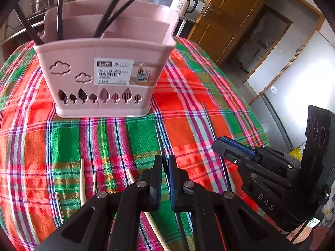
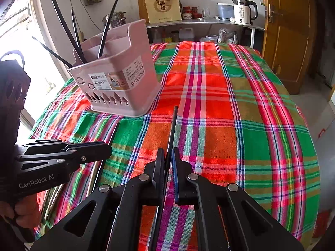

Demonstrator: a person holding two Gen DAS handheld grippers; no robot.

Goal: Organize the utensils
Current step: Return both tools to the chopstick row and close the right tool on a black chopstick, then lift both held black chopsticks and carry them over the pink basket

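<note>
A pink divided chopstick basket (image 1: 100, 79) stands on the plaid tablecloth and holds several black chopsticks (image 1: 108, 14); it also shows in the right wrist view (image 2: 123, 87). My left gripper (image 1: 165, 165) is shut on a black chopstick (image 1: 159, 140) lying on the cloth. My right gripper (image 2: 167, 156) is shut on another black chopstick (image 2: 172, 129), also seen in the left wrist view (image 1: 208, 121). The two grippers are side by side in front of the basket. Pale and metal chopsticks (image 1: 82, 179) lie left of my left gripper.
The plaid tablecloth (image 2: 230, 115) covers the table. Behind it a shelf carries a white kettle (image 2: 244, 11), a steel pot (image 2: 115, 19) and a paper bag (image 2: 162, 6). A wooden door (image 2: 286, 31) stands at the right.
</note>
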